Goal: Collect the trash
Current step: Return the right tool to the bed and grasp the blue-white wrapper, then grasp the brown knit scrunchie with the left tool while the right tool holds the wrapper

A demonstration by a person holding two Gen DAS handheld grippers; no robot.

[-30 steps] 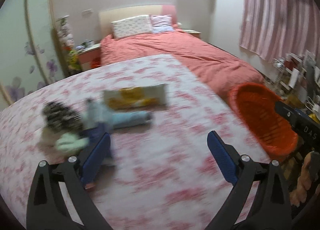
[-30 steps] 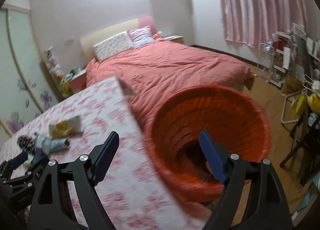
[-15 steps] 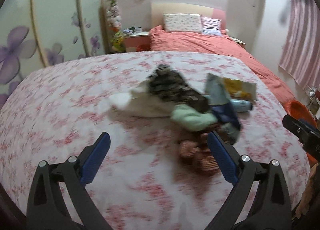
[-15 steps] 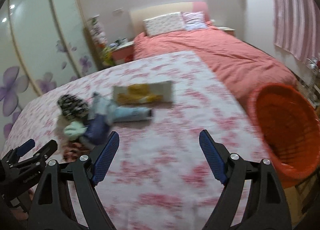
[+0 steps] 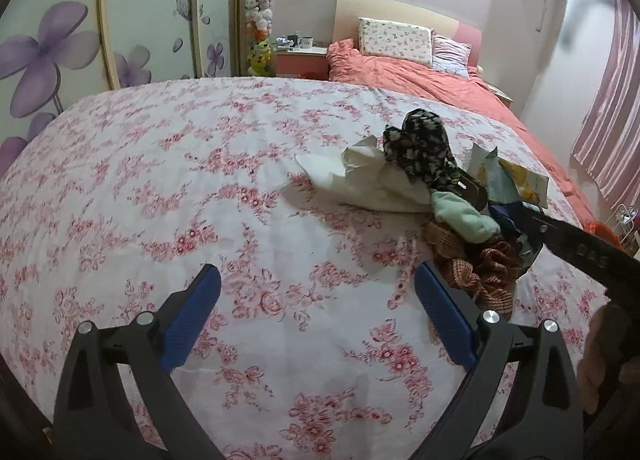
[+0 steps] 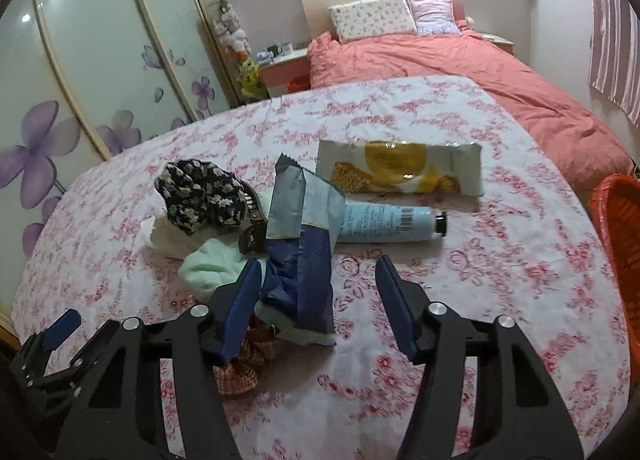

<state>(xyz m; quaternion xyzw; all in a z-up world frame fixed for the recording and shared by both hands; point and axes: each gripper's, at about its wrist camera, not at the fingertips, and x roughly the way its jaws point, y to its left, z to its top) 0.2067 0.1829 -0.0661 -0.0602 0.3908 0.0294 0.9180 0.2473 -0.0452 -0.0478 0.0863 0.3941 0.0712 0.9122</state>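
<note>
Nothing looks collected yet. The blue-and-grey wrapper (image 6: pixel 298 260), yellow snack packet (image 6: pixel 400 173) and lotion tube (image 6: pixel 384 223) lie mid-tabletop (image 6: pixel 500 260) among socks and a scrunchie. The right gripper (image 6: pixel 316 292), fingers apart, hovers at the wrapper; the left gripper (image 5: pixel 316 320) is spread and empty. Only the right view shows the tube and the orange basket (image 6: pixel 618 219) clearly, off the right edge.

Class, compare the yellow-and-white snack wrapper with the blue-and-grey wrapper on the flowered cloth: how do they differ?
The yellow-and-white wrapper lies flat and crosswise, alone on the cloth. The blue-and-grey wrapper is creased, runs lengthwise toward the camera and rests on the pile, overlapping the tube. It sits between the right gripper's open fingers; the yellow one lies farther off. Both look like opened, empty packets.
</note>
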